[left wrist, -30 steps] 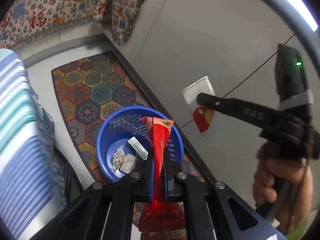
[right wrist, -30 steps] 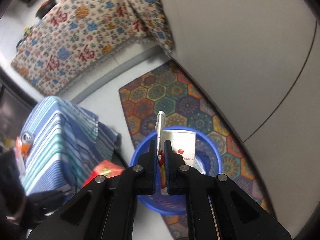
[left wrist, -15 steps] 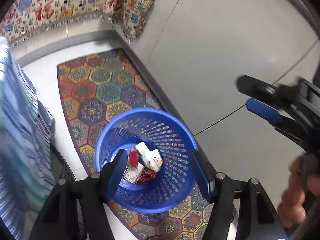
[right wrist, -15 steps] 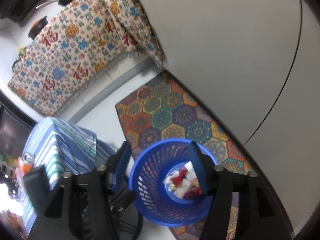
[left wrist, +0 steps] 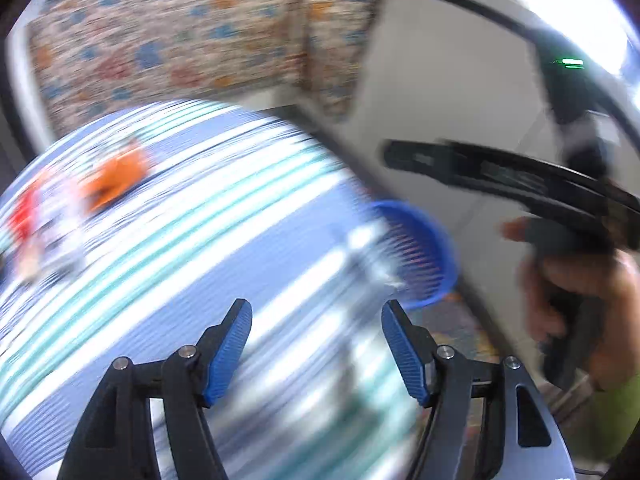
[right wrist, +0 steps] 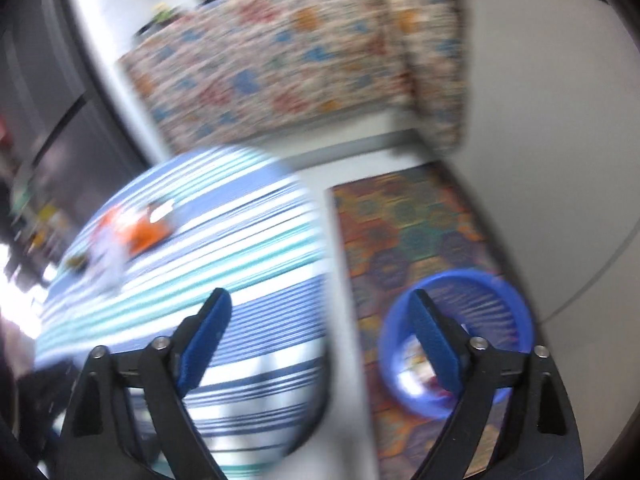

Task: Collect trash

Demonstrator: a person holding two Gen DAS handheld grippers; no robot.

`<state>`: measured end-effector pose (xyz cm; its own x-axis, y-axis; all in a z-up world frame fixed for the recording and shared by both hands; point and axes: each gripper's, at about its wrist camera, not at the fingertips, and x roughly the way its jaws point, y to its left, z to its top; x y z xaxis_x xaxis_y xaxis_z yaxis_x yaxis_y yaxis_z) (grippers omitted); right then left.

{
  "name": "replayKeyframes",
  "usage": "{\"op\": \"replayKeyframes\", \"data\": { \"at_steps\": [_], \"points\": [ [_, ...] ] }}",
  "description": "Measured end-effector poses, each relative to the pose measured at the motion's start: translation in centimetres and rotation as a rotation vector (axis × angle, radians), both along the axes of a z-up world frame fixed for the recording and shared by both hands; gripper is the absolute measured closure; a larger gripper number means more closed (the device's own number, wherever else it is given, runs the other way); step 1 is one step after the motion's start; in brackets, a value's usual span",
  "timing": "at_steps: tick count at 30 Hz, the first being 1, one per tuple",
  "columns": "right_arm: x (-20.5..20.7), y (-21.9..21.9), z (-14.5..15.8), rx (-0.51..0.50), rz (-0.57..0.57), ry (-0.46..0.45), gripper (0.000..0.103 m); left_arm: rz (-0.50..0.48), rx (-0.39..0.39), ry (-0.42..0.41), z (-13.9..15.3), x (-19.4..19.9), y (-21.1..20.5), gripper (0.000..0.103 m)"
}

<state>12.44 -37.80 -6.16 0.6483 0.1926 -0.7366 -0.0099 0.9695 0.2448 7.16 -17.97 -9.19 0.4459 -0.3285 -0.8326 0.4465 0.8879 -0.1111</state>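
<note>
Striped bench (right wrist: pixel 224 240) now faced; wrappers were dropped into the basket (right wrist: pixel 500 304), both grippers (left wrist: pixel 316 344) (right wrist: pixel 320 340) wide open, empty; orange wrapper (right wrist: pixel 148 232) awaits

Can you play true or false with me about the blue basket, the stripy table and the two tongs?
1. Both tongs, left and right, are open and hold nothing. True.
2. The blue basket sits on the stripy table. False: it stands on the patterned rug beside the table.
3. Orange trash lies on the table. True.
4. The basket is empty. False: blurry wrappers lie inside.
</note>
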Motion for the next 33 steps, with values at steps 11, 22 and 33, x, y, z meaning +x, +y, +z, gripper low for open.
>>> {"op": "replayKeyframes", "data": {
  "at_steps": [11, 22, 33],
  "points": [
    [3.7, 15.1, -4.7, -0.172, 0.077, 0.009, 0.003, 0.233, 0.045, -0.06, -3.7, 6.1, 14.1, 0.034],
    [5.9, 17.1, -6.3, -0.169, 0.051, 0.062, 0.002, 0.236, 0.078, -0.099, -3.9, 6.5, 15.3, 0.023],
    [6.0, 17.5, -6.5, -0.188, 0.051, 0.068, 0.001, 0.235, 0.077, -0.1, -4.0, 6.6, 15.3, 0.023]
  ]
}}
